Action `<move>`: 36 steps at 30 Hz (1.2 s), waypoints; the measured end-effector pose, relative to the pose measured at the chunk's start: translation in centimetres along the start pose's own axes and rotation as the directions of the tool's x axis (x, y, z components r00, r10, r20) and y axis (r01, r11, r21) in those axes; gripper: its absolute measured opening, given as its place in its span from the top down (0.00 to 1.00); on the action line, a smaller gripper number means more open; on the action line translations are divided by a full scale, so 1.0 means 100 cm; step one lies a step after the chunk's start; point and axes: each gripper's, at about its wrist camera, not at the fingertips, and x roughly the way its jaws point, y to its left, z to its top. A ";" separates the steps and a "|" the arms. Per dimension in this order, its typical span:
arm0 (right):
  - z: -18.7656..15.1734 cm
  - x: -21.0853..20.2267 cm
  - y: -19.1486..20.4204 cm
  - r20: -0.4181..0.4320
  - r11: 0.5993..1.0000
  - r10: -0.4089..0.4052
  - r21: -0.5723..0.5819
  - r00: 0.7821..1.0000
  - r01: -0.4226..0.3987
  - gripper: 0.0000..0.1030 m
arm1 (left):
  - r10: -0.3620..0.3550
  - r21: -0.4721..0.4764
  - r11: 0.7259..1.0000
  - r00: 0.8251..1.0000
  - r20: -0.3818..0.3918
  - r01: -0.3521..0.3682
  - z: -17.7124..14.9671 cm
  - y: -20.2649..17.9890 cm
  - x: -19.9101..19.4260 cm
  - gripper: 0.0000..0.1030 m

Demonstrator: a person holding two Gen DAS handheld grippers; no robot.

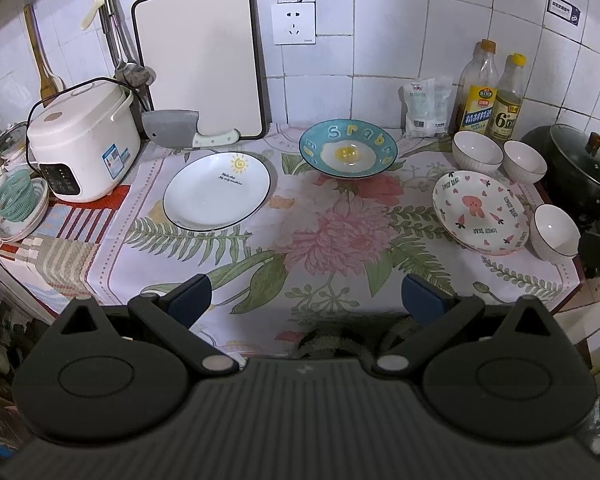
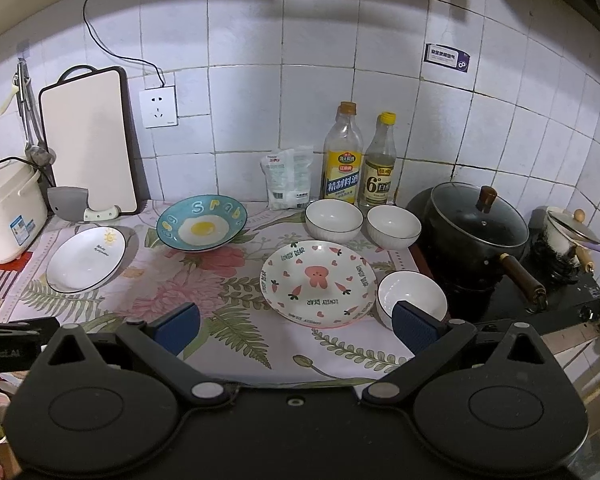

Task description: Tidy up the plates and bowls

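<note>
White tiled wall (image 2: 300, 92), floral countertop cloth (image 1: 320, 248)

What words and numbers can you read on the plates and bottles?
"LOVELY DEAR": bunny plate, repeated around its rim.
"egg": blue egg plate; further letters unclear.
"6°": right-hand bottle; the rest is unreadable.
Sun plate, left bottle, wall sticker: too small to read.

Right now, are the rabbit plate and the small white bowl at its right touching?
Cannot tell. In the right wrist view the rabbit plate and the small white bowl meet rim to rim with no visible gap, but overlap could hide one.
</note>
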 end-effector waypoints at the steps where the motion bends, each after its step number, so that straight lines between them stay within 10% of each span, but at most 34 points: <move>1: 0.000 0.000 0.000 0.000 1.000 -0.001 0.000 1.000 0.001 0.00 | 0.001 0.001 1.000 1.000 0.001 -0.001 -0.001 0.000 0.000 0.00; 36: -0.005 0.009 0.005 0.185 0.996 0.013 -0.094 0.983 0.005 0.00 | -0.080 -0.002 0.997 0.990 0.119 0.080 -0.005 0.013 0.005 0.00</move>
